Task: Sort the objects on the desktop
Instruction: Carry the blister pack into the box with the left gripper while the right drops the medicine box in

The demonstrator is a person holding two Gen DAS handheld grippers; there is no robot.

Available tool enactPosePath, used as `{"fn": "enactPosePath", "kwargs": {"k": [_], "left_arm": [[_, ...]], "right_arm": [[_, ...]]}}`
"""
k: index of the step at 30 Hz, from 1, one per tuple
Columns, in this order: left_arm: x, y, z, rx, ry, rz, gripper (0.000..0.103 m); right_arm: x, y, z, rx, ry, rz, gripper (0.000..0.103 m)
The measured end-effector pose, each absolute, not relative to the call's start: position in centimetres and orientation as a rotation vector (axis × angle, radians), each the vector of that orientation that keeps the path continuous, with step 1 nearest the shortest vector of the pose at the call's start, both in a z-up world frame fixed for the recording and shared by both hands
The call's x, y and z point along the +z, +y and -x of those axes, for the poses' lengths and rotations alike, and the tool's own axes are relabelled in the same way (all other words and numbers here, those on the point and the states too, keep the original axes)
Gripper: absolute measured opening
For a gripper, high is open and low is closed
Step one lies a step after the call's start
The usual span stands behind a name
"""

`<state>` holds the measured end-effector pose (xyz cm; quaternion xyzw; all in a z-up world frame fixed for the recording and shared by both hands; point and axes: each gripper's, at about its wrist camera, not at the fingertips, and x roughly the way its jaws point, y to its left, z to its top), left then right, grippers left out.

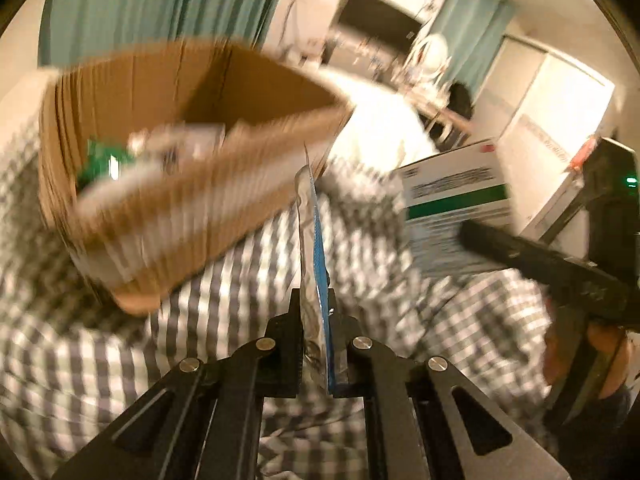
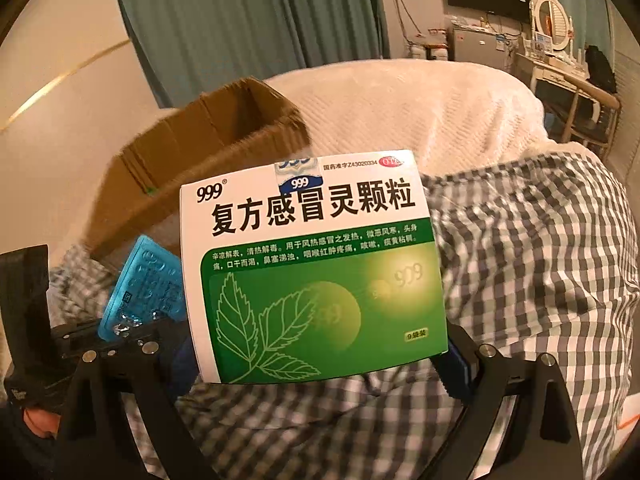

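Holding a blister pack (image 1: 314, 248) pinched in the left gripper (image 1: 316, 344) and a medicine box (image 2: 316, 264) clamped in the right gripper (image 2: 320, 364), both remain undelivered to the partly filled cardboard box (image 1: 192, 184).

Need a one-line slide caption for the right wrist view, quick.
Right claw grips a green-and-white cardboard medicine box above the checked cloth; brown cardboard carton behind, left claw clamping a blue blister pack.

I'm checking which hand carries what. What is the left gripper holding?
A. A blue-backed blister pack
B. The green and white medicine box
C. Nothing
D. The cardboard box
A: the left gripper is shut on the thin blister pack, seen edge-on between its fingers; the medicine box sits in the right gripper.
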<state>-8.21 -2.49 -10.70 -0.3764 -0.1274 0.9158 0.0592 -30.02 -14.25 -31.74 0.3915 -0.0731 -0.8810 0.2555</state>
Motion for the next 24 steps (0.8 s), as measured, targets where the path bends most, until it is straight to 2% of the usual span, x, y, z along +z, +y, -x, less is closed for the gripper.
{"fn": "enactPosePath", "kwargs": {"k": [7,13,17,19,20,21,23,24], "left_arm": [[-3.2,-5.5,9.2,2.932,-0.352,0.927,0.008],[-3.7,-10.7,13.8,3.064,-0.288,1.036,0.008],[-5.2,-13.3,15.1,3.066,-0.36,1.077,0.012],[-6.0,-13.8,15.3,3.061,-0.371,1.122,0.031],[-6.3,-13.8,15.3,3.056,-0.372,1.137,0.055],[-6.4,-14.0,15.0,3.058,-0.38,1.126,0.072],[-6.1,-14.3,14.0,3.074,-0.396,1.071,0.081],[-5.9,-14.3,13.6,3.081,-0.396,1.06,0.081]], "right_arm": [[-24.0,-18.6,32.1,-2.359,-0.197,-0.89,0.095],[-21.6,-26.0,37.7,-2.365,-0.107,-0.907,0.095],[-22.8,-29.2,40.6,-2.389,-0.107,-0.955,0.096],[-23.4,-30.1,41.3,-2.396,-0.079,-0.992,0.096],[-23.7,-30.4,41.3,-2.408,-0.056,-0.988,0.097],[-23.9,-30.6,41.2,-2.419,-0.028,-0.977,0.097],[-23.9,-30.5,40.8,-2.452,0.004,-0.958,0.101],[-23.9,-30.4,40.6,-2.471,0.008,-0.952,0.102]]}}
